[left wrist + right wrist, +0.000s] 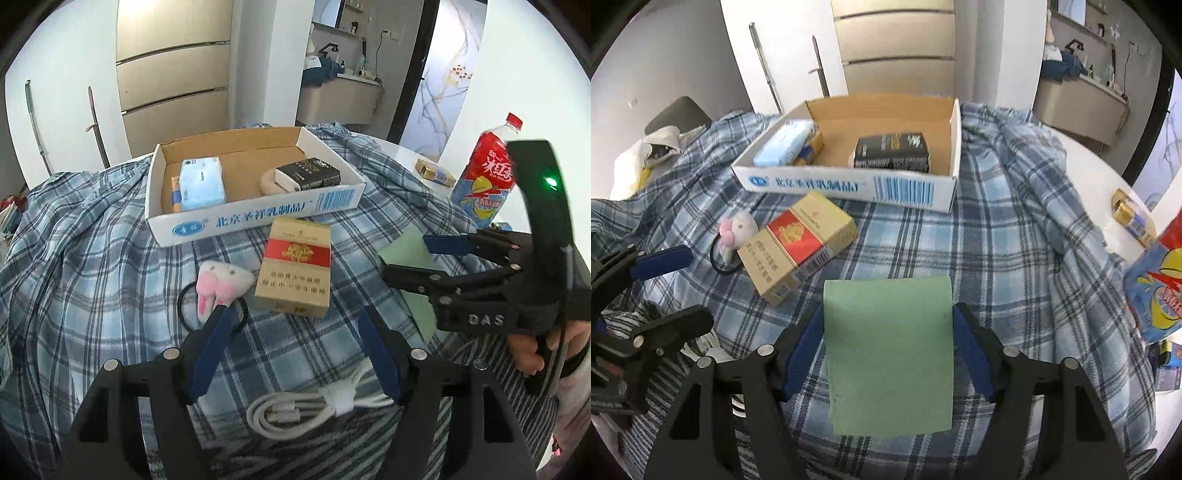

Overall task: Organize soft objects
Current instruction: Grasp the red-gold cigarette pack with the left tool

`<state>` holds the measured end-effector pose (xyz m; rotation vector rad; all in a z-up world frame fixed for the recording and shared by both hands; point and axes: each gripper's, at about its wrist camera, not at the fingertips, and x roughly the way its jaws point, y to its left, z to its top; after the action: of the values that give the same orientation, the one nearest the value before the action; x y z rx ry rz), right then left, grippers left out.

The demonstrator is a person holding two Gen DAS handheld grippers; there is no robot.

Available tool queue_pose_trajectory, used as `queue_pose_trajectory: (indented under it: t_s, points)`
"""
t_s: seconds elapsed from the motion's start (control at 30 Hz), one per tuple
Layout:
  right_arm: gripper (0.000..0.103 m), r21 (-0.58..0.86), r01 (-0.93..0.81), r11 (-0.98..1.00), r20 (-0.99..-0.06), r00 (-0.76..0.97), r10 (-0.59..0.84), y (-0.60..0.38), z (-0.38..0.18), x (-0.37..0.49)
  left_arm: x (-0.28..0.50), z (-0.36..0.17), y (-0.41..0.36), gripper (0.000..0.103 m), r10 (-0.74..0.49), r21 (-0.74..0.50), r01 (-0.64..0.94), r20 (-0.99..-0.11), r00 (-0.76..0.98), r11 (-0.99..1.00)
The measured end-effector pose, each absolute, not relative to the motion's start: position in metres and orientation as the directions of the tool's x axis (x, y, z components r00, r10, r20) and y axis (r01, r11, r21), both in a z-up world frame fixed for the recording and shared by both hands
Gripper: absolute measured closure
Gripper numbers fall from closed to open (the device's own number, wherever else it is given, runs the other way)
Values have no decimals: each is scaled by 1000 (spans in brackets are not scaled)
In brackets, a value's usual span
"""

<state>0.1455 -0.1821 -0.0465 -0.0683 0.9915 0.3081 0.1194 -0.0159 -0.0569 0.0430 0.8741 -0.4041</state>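
Note:
A white cardboard box [255, 218] [849, 184] sits on the plaid cloth and holds a blue tissue pack [202, 183] [783, 146], a black pack [308, 173] [892, 151] and a beige puff [267, 182]. A pink-white plush hair tie [218, 286] [733, 230] lies by my open left gripper [295, 317] [670, 284], touching its left fingertip. A green folded cloth [888, 350] [406, 254] lies between the open jaws of my right gripper [888, 317] [402, 254].
A red-gold cigarette pack [295, 266] [798, 243] lies in front of the box. A coiled white cable [317, 402] lies near me. A red drink bottle [487, 173] [1156, 288] and a gold pack [434, 171] [1132, 218] stand on the white table at right.

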Motion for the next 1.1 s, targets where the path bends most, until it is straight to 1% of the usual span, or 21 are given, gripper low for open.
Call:
queue_pose_trajectory:
  t_s: [0.17,0.27,0.3,0.43,0.63,0.87,0.9,0.93,1.0,1.1]
  points:
    - [34,86,-264,961,-800,557,224,-192,-37,142,134,-50,-31,30,-344,-94,417,-739,579,904]
    - [34,93,-241,966,-791,572,219,-198,-35,142,150,-49,-36,30,-388,-129,444,-730,563,887]
    - [34,103,-235,967,-790,571,223,-201,-35,143,156,-50,-36,30,-385,-128,438,-726,570,890]
    - [34,142,-210,967,-794,559,238,-210,-39,147,171,-59,-46,30,-352,-86,448,-755,554,890]
    - [34,156,-208,966,-804,541,247,-211,-44,149,182,-77,-52,30,-370,-120,468,-790,489,875]
    - [34,147,-218,965,-811,532,243,-208,-47,149,187,-84,-49,30,-354,-133,434,-802,481,891]
    - [34,143,-220,965,-812,531,242,-207,-47,149,188,-86,-49,33,-350,-132,432,-806,478,892]
    - [34,139,-221,965,-814,530,239,-206,-47,149,189,-87,-49,38,-348,-132,430,-810,473,893]
    - [34,136,-222,966,-815,529,236,-206,-48,150,189,-89,-50,40,-339,-127,429,-818,464,894]
    - [34,135,-221,966,-818,525,234,-206,-49,150,189,-92,-52,40,-330,-118,432,-824,460,894]
